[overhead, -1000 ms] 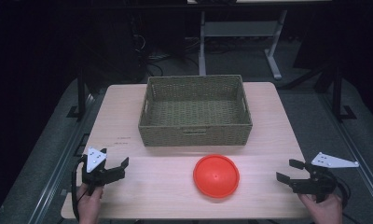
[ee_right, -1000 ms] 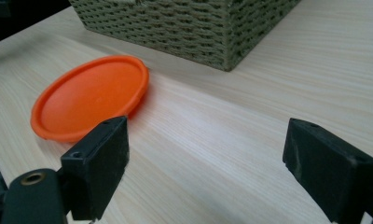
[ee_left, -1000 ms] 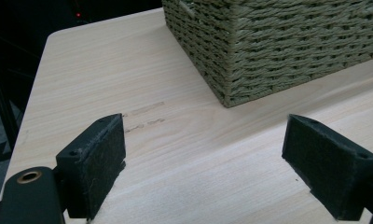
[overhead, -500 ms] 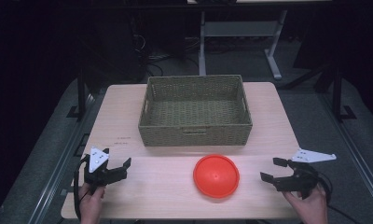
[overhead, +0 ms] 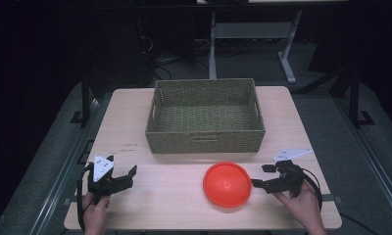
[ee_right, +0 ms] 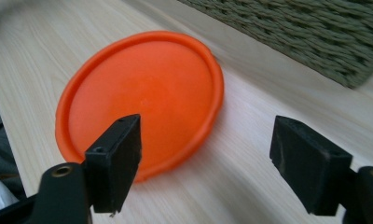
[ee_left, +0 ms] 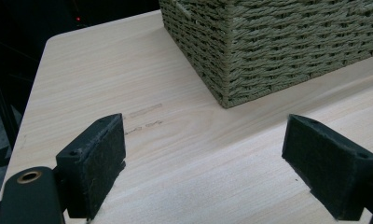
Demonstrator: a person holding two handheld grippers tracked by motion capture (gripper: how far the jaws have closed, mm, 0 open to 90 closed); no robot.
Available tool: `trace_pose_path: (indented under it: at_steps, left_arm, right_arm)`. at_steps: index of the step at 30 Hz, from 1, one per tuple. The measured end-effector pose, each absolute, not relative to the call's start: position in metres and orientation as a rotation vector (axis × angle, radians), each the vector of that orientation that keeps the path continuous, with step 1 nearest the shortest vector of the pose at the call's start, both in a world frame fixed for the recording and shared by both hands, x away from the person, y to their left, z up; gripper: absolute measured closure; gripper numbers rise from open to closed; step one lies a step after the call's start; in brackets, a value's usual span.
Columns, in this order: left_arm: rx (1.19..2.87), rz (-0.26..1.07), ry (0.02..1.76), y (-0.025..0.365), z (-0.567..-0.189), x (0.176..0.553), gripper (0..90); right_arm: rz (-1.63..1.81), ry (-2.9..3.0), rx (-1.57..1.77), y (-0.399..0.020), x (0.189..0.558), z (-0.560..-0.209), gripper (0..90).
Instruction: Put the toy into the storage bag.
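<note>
Table bears orange disc just beside right tongs.

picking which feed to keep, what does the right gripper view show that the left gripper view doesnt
The right gripper view alone has the orange disc, lying flat on the table just ahead of the right gripper, whose jaws stand wide apart with one jaw in front of the disc's near rim.

The left gripper view alone has the basket's corner and two of its sides, faint marks on the tabletop, and the left gripper, its jaws also wide apart over bare wood.

Both share the light wooden table and the woven basket.
</note>
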State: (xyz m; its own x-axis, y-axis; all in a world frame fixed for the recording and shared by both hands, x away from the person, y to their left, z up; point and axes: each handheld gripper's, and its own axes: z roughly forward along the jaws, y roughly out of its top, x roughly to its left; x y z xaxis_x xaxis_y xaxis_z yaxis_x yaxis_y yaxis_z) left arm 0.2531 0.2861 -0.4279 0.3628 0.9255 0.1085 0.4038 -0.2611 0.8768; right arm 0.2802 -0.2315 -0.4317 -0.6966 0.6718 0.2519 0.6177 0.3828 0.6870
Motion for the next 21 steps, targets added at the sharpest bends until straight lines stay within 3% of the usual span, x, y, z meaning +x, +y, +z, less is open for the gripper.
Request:
trace_pose_path:
  at_steps: [21]
  left_arm:
    - [1.829, 0.838, 1.157, 0.284, -0.428, 0.254, 12.8]
  right_arm:
    - [1.066, 2.653, 1.378, -0.202, 0.310, -0.446, 48.9]
